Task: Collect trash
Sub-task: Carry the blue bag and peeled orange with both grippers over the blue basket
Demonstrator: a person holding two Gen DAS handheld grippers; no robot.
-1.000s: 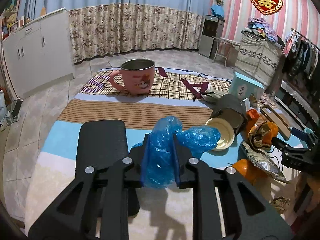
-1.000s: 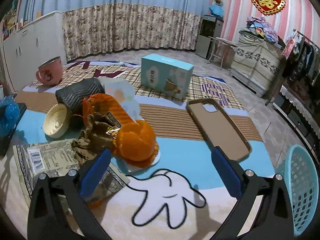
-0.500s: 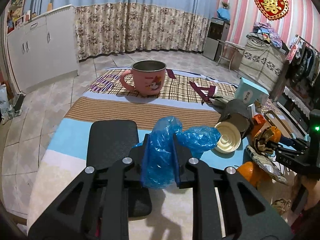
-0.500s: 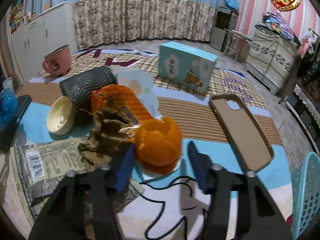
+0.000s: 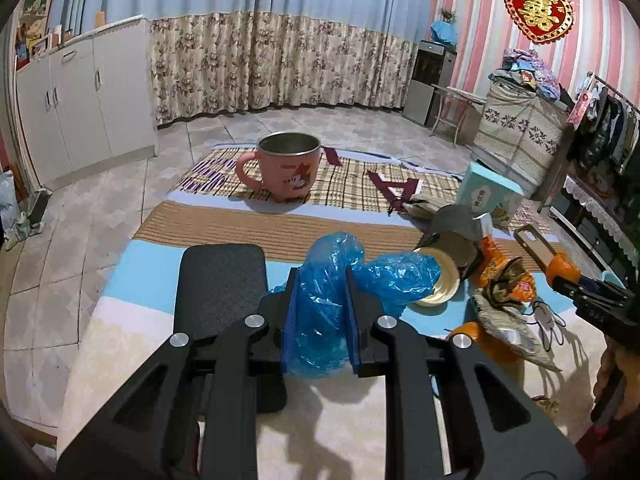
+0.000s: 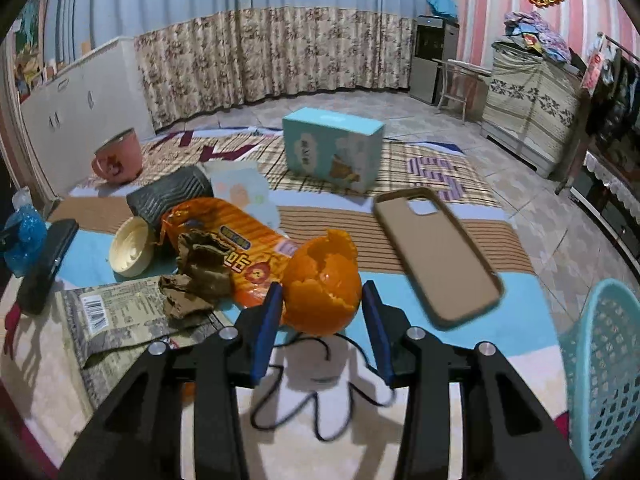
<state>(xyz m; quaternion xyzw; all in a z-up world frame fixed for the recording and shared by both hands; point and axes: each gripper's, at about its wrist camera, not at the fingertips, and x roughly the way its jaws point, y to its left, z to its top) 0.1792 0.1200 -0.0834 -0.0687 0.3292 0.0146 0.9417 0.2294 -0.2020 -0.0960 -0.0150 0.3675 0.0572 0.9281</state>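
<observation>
My left gripper (image 5: 320, 304) is shut on a crumpled blue plastic bag (image 5: 332, 280) and holds it above the mat. My right gripper (image 6: 320, 312) is shut on an orange peel (image 6: 322, 280) and has it lifted off the mat. The right gripper also shows at the right edge of the left wrist view (image 5: 592, 292). An orange snack wrapper (image 6: 224, 240), a crumpled brown paper (image 6: 200, 272) and a printed grey packet (image 6: 116, 320) lie left of the peel. A turquoise basket (image 6: 600, 376) stands at the right edge.
A pink mug (image 5: 286, 170), a teal box (image 6: 330, 152), a tan phone case (image 6: 436, 252), a black phone (image 5: 220, 280), a cream lid (image 6: 130, 250) and a grey roll (image 6: 172, 198) lie on the patterned mat. Tiled floor surrounds it.
My right gripper went from wide open to closed around the orange peel and lifted it. My left gripper kept hold of the blue bag and rose slightly.
</observation>
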